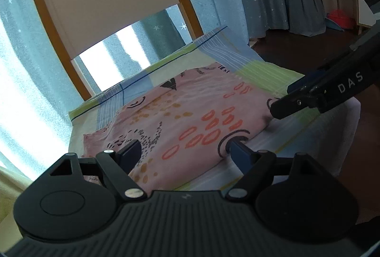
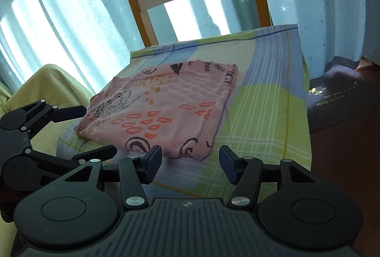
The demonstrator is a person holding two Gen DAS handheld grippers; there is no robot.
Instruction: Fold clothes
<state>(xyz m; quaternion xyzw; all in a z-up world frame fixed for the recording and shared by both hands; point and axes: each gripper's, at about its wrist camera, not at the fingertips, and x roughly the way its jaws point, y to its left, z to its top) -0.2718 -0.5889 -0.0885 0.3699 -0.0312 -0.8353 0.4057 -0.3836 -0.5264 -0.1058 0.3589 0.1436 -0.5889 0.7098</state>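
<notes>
A folded pink cloth (image 1: 190,114) (image 2: 163,107) with orange and black prints lies flat on a chair seat covered by a striped green and blue cover (image 2: 261,100). My left gripper (image 1: 185,152) (image 2: 97,131) is open. Its jaws stand wide around the cloth's near left corner without pressing on it. My right gripper (image 2: 190,162) (image 1: 281,101) is open too, just short of the cloth's near right corner, with only the seat cover between its pads. In the left wrist view its fingertips (image 1: 276,110) sit at the cloth's right edge.
The chair's backrest (image 1: 106,7) with orange posts rises behind the seat, in front of pale blue curtains (image 2: 71,19). A yellow-green blanket (image 2: 47,85) lies to the left of the seat. A dark cushion or mat (image 2: 339,100) sits on the floor to the right.
</notes>
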